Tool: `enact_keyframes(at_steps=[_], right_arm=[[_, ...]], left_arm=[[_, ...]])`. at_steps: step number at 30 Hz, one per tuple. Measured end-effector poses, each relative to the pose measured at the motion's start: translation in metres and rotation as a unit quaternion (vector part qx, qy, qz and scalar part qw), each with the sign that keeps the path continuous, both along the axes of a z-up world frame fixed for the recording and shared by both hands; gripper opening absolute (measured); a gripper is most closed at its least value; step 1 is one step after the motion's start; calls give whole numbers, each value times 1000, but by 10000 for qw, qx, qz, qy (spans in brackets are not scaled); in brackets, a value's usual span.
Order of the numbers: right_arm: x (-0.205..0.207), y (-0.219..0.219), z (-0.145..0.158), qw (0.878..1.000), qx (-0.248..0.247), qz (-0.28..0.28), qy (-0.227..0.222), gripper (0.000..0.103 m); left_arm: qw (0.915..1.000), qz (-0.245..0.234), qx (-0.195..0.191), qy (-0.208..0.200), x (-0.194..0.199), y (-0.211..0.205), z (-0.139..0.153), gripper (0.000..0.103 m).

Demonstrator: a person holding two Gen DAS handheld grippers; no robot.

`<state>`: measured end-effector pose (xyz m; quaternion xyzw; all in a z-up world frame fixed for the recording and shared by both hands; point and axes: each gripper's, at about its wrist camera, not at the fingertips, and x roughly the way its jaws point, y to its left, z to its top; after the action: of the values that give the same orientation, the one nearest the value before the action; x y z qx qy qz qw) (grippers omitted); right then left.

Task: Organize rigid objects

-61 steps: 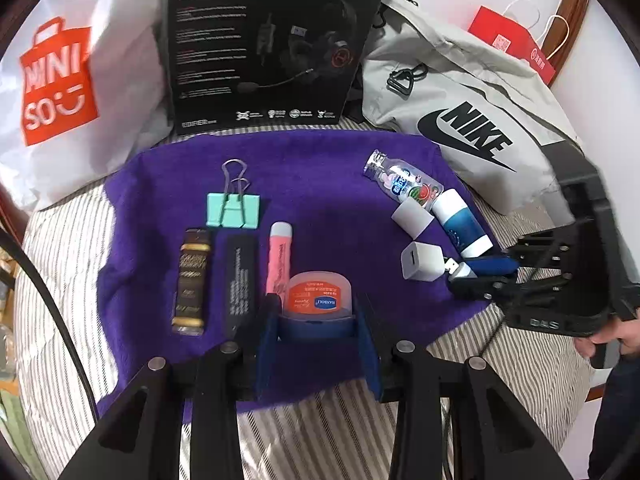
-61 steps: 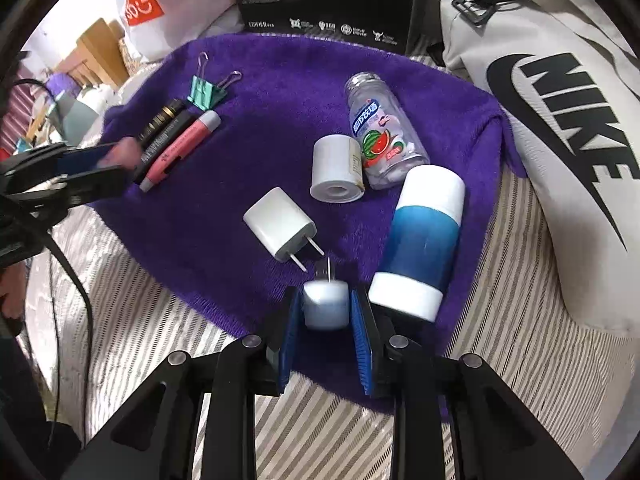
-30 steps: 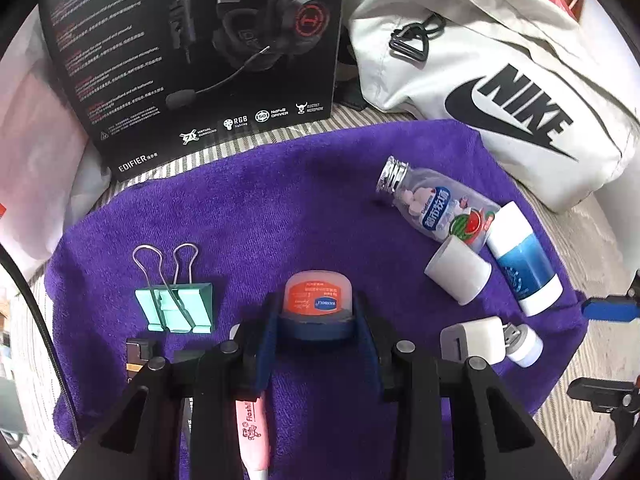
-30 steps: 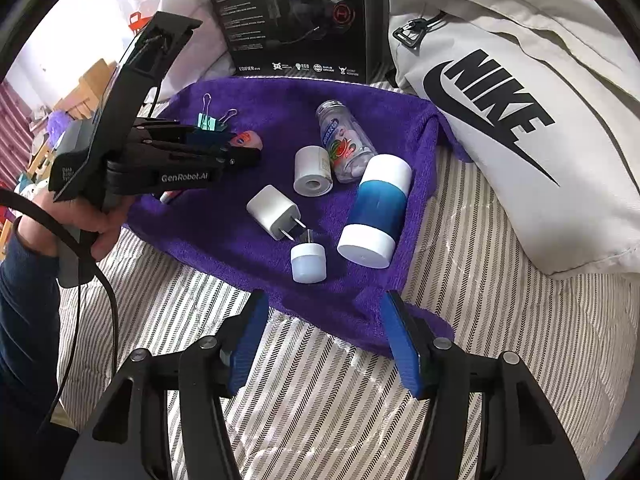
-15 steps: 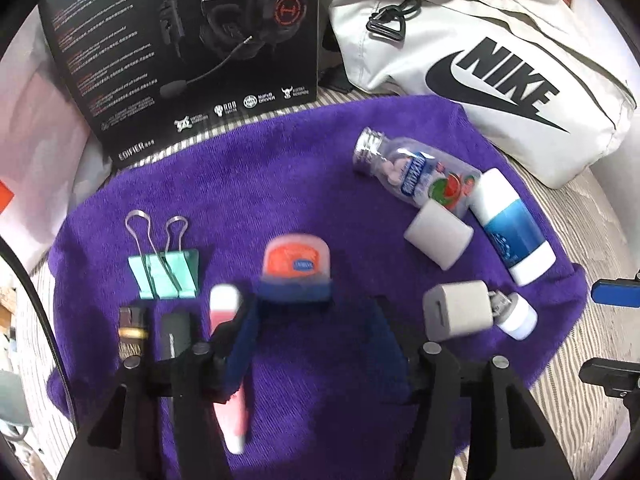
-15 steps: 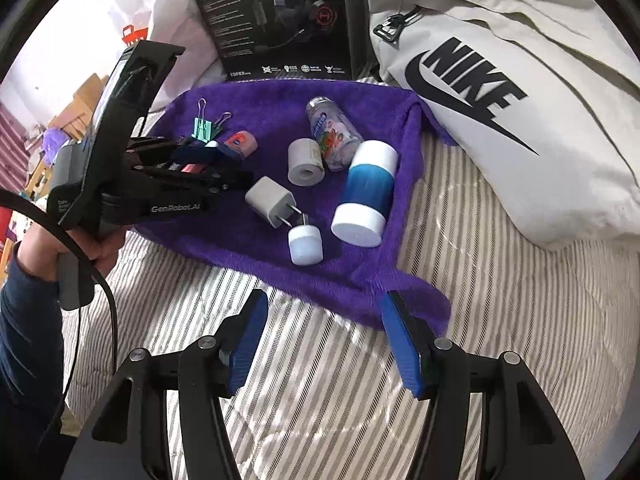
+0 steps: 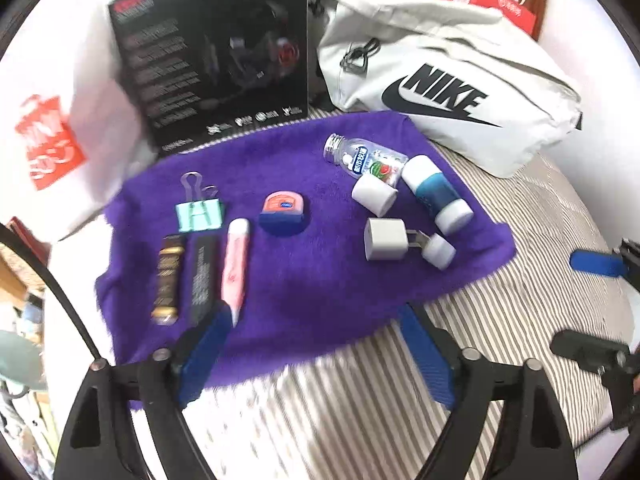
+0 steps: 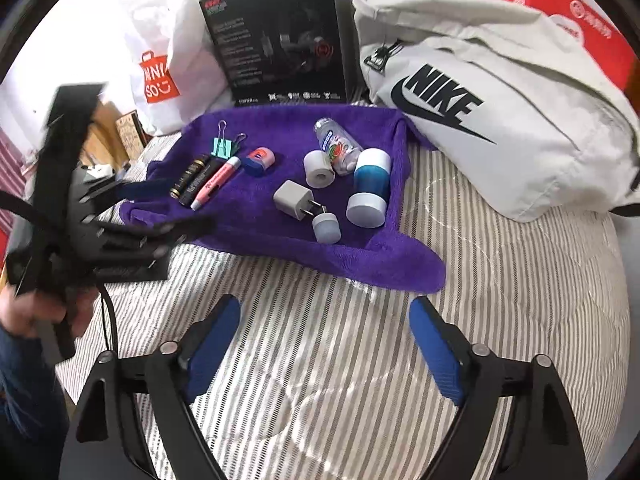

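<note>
Left wrist view: set near the purple towel [image 7: 304, 280], facing forward over it. Right wrist view: set farther back over striped bedding [image 8: 360, 360] — towel shared.

Ahead of L tongs [image 7: 316, 344], on towel [image 7: 304, 304]: clip [image 7: 199, 215] far left w/ 3 sticks [image 7: 200, 276] in a row before it. Jar [image 7: 283, 213] dead ahead. To the right: bottle [image 7: 366, 159] behind cap [image 7: 374, 195], tube [image 7: 436, 194] beside, charger [image 7: 386, 239] touching small cap [image 7: 439, 253]. Box [image 7: 218, 52], bag [image 7: 452, 92] behind towel.
</note>
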<state>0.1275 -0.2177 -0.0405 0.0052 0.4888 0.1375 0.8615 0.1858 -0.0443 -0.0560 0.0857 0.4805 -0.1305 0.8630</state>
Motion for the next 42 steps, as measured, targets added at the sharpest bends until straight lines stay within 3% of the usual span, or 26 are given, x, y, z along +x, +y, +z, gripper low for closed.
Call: enact_keyframes(at_steps=[6, 17, 21, 28, 42], right_arm=[[-23, 9, 7, 9998, -88, -115, -158, 103], [-68, 22, 14, 9985, -298, -267, -367, 103], [-78, 18, 20, 9980, -243, -386, -431, 103], [-86, 11, 21, 9973, -228, -534, -457, 103], [-86, 24, 14, 9980, -311, -389, -383, 103]], left_arm=[[9985, 481, 14, -264, -57, 15, 17, 99], [9907, 1227, -142, -567, -128, 47, 33, 102], [9884, 1371, -275, -600, -135, 48, 35, 102], [9880, 1411, -165, -614, -143, 46, 32, 102], [9873, 1479, -258, -519, -145, 51, 31, 102]])
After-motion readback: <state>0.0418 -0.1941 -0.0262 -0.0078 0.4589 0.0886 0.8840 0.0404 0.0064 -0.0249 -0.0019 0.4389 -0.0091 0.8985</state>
